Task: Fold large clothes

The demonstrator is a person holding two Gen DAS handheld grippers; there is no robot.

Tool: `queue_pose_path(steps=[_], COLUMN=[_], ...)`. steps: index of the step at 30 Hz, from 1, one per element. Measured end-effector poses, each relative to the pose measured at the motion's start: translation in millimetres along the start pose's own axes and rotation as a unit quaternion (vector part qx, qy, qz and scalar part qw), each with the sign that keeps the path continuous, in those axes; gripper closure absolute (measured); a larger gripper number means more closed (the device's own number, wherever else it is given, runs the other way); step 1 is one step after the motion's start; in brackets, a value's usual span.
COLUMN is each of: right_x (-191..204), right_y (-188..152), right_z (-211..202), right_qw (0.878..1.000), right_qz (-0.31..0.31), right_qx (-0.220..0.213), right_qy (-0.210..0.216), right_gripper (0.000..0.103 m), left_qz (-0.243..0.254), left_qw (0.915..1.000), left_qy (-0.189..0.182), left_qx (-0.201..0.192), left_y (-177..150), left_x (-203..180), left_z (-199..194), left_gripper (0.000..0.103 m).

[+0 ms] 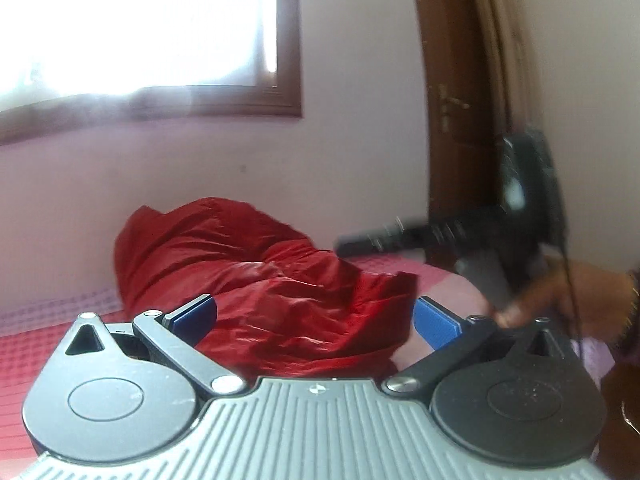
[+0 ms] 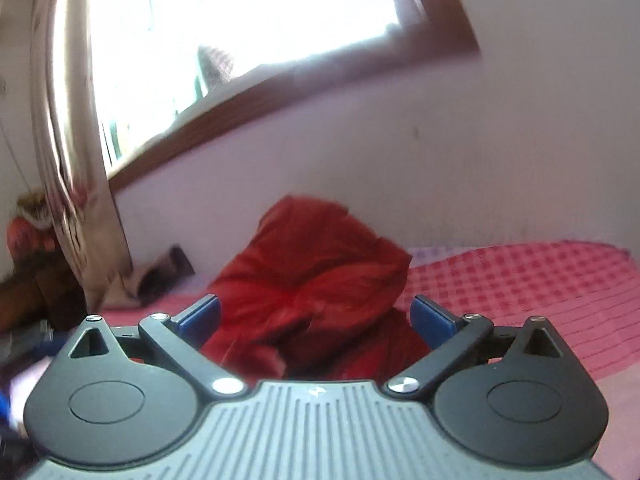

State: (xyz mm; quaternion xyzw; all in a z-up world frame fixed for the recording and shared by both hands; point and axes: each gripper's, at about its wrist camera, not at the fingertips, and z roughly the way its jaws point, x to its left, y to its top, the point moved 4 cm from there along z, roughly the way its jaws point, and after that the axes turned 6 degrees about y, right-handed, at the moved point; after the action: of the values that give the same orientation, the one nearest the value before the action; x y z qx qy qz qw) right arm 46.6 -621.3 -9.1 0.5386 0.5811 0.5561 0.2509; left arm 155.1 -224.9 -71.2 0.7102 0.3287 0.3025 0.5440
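A crumpled, shiny red garment [image 1: 264,280] lies in a heap on a bed with a pink checked sheet [image 2: 520,280], close to the wall. My left gripper [image 1: 316,316] hovers in front of the heap. Its blue pads [image 1: 196,312] stand wide apart and nothing is pressed between them. In the right wrist view the red garment [image 2: 320,292] fills the gap ahead of my right gripper [image 2: 316,316], which is also wide open and holds nothing. At the right of the left wrist view, the right gripper's dark body [image 1: 440,232] shows blurred, held by a hand [image 1: 540,300].
A pale wall [image 1: 340,140] with a wood-framed window [image 1: 140,28] rises behind the bed. A brown door [image 1: 452,100] stands at the right. In the right wrist view a curtain [image 2: 72,160] hangs at the left, above dark clutter [image 2: 160,276] beside the bed.
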Motion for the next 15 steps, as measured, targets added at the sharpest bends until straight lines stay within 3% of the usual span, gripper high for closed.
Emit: queue_pose_path(steps=[3,7,15], right_x=[3.5,-18.1,-34.3], right_y=[-19.6,-54.5,-77.8], right_z=[8.3,25.4,36.0], right_qw=[0.999,0.994,0.99], right_qz=[-0.007,0.055,0.108], right_qx=[0.036,0.093,0.092], right_qy=[-0.022,-0.03,-0.025], right_gripper=[0.001,0.002,0.0], left_qz=[-0.002,-0.006,0.002], left_qw=[0.9996,0.9984,0.9955], left_qy=[0.022,0.038,0.067], left_qx=[0.015,0.04,0.067], left_y=[3.0,5.1,10.7], left_x=[4.2,6.8,20.0], left_z=[-2.5,3.0,8.9], left_gripper=[0.0,0.0,0.0])
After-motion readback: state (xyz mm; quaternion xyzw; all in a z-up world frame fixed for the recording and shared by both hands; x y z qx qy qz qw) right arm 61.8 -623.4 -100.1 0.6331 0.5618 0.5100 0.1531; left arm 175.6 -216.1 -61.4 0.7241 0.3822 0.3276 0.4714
